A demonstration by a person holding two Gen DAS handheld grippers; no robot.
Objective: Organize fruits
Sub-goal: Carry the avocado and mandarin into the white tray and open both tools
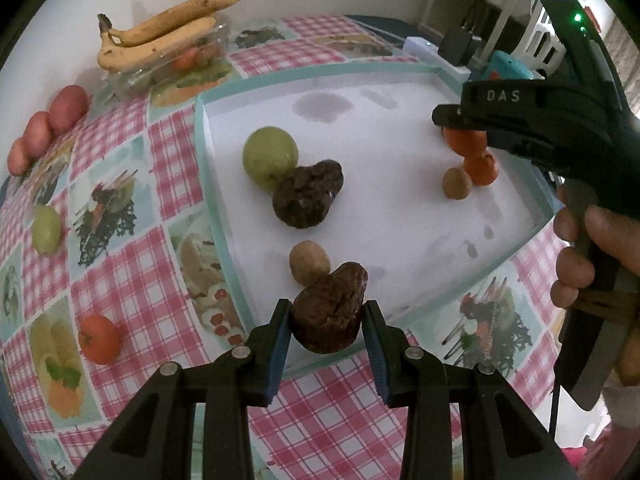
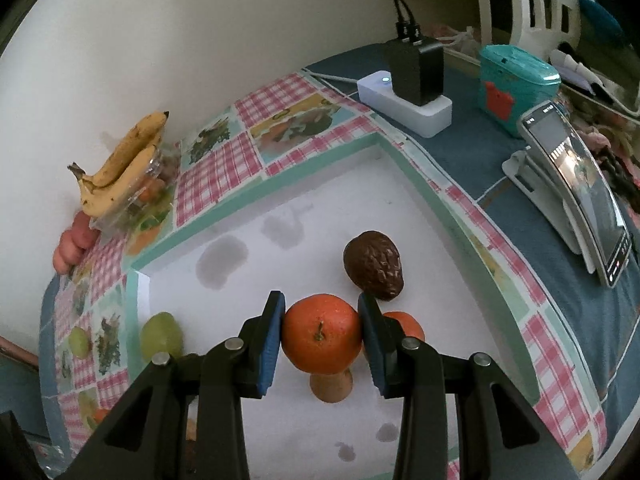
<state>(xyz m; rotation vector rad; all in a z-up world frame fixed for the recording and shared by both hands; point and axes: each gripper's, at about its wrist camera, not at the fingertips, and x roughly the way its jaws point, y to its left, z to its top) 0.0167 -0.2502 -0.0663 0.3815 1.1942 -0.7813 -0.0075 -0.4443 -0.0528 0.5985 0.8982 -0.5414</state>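
Note:
My left gripper [image 1: 326, 330] is shut on a dark brown avocado [image 1: 328, 312] above the near edge of the white tray [image 1: 224, 216]. In the tray lie a green apple [image 1: 270, 156], another dark avocado [image 1: 308, 194], a kiwi [image 1: 309, 261], a second kiwi [image 1: 456, 183] and an orange [image 1: 481, 168]. My right gripper [image 2: 321, 338] is shut on an orange [image 2: 322, 334] above the tray [image 2: 460, 224], over a kiwi [image 2: 331, 388], beside another orange [image 2: 406, 326] and a dark avocado [image 2: 374, 264]. A green apple [image 2: 161, 334] lies at the tray's left.
On the checked tablecloth left of the tray lie a green fruit [image 1: 47, 229], a tomato [image 1: 100, 339], red potatoes [image 1: 48, 124] and bananas [image 1: 160, 32] on a clear box. A power strip [image 2: 404, 102], a teal box [image 2: 516, 84] and a phone on a stand [image 2: 580, 188] stand at the right.

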